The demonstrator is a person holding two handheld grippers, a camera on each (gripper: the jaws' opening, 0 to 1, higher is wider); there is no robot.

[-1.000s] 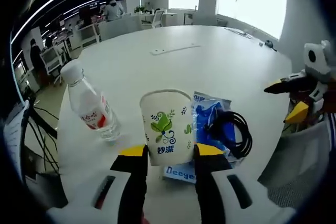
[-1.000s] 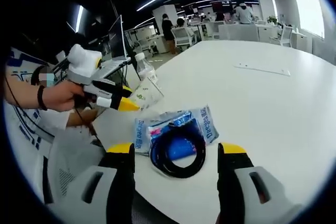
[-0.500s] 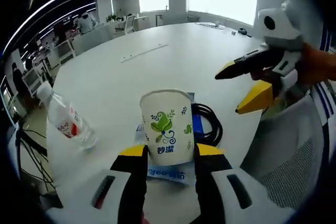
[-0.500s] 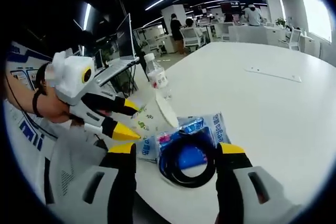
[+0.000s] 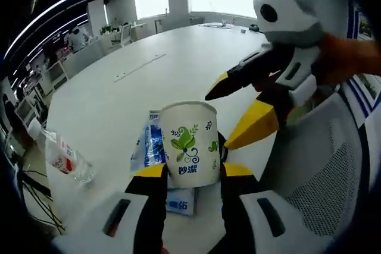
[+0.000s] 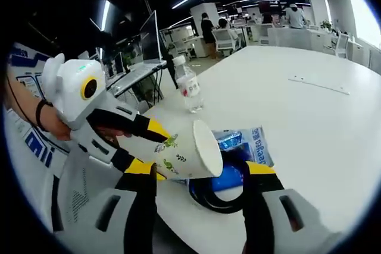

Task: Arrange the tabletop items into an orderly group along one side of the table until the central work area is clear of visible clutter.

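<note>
Low in the middle of the left gripper view, the left claw [image 5: 192, 172] holds the paper cup [image 5: 190, 144] between its two yellow-tipped jaws, gripping the lower wall of the cup. A second ago the cup stood over the blue packet with the black cable coil to its right and the water bottle at centre left; now the whole scene has slid, the water bottle [image 5: 64, 159] sitting far down at the lower left and the blue packet [image 5: 152, 147] showing to the left of and below the cup. Much of that is the camera swinging with the hand, not the things moving on the bench [image 5: 113, 99].

The right gripper view tells the real change. There the cup [image 6: 187, 151] is now carried, tipped on its side with its mouth toward the right of the frame, right in front of the right claw [image 6: 199, 169], where earlier it was off at the left near the bottle. It hangs over the packet [image 6: 244, 141] and partly hides the black cable coil [image 6: 217, 197]. The bottle [image 6: 189, 86] stands upright at upper centre, well apart.

The right claw has its jaws wide apart and holds nothing; in the left gripper view it [image 5: 229, 117] looms at upper right, close beside the cup.

My reading (a judgement only): the cup is being brought toward the packet-and-cable cluster near the bench edge, so the group is gathering on one side; the bottle is the item left to bring in.
</note>
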